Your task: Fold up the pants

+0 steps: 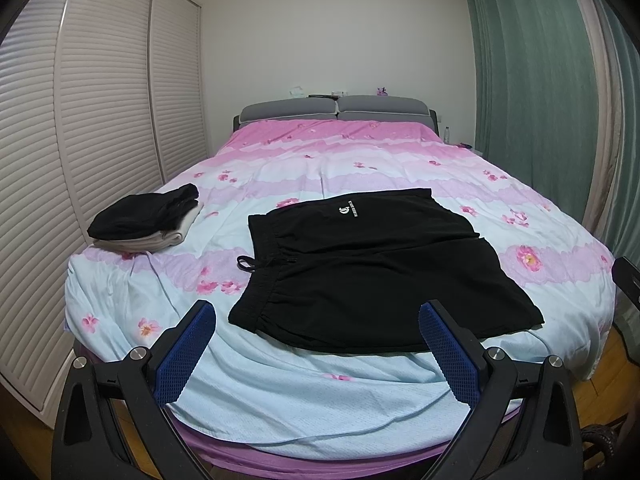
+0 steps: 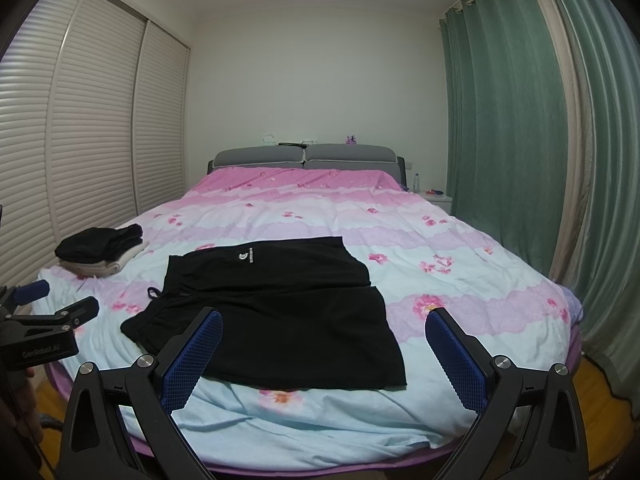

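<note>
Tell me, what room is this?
It looks like a bedroom. A big bed with a flowery pink and blue cover fills it, black shorts lie spread on it, and there are green curtains and slatted wardrobe doors along the sides.

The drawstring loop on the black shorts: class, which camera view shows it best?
The left wrist view: the drawstring loop appears larger there, clear against the pale bedcover. The right wrist view shows it smaller.

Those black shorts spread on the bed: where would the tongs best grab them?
Probably the black shorts by their near edge: left tongs at the waistband corner, right tongs at the hem corner, coming from the foot of the bed, since they lie flat with the legs side by side.
</note>
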A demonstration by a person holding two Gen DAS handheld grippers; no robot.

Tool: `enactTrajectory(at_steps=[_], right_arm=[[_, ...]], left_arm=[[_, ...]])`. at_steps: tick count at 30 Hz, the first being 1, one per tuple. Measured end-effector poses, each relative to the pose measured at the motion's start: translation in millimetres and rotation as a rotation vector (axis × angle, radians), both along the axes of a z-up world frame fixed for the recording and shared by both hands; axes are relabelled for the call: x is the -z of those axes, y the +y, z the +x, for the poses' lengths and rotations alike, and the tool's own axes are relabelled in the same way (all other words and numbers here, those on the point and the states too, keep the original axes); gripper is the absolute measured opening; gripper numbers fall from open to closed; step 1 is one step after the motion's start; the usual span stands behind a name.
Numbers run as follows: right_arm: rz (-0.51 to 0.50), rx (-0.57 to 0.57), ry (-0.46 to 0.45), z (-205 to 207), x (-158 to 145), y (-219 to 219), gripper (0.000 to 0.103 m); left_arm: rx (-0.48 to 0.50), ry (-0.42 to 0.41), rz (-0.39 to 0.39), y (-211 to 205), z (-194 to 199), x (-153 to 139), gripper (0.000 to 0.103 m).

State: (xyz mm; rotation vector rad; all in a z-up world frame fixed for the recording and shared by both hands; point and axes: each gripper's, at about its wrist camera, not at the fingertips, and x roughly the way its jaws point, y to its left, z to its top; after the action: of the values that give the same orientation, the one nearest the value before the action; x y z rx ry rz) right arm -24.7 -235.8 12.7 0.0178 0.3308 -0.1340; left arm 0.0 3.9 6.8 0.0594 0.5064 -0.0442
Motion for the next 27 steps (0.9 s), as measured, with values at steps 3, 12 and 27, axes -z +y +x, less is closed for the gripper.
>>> enactTrajectory(at_steps=[3, 12, 27], right_arm=[[0.001, 0.0, 0.001, 1.0, 0.5, 0.1, 0.103], [0.005, 0.0, -0.001, -1.8, -2.5, -1.5, 0.103], [0.014, 0.013, 0.011, -1.2, -3.3, -4.2, 0.103]], left_arm=[[0.001, 0.001, 0.0, -0.2, -0.5, 0.4, 0.103], [0.001, -0.003, 0.003, -1.2, -1.0, 0.4, 0.103], [0.008, 0.027, 0.003, -3.5, 5.3, 10.5, 0.103]])
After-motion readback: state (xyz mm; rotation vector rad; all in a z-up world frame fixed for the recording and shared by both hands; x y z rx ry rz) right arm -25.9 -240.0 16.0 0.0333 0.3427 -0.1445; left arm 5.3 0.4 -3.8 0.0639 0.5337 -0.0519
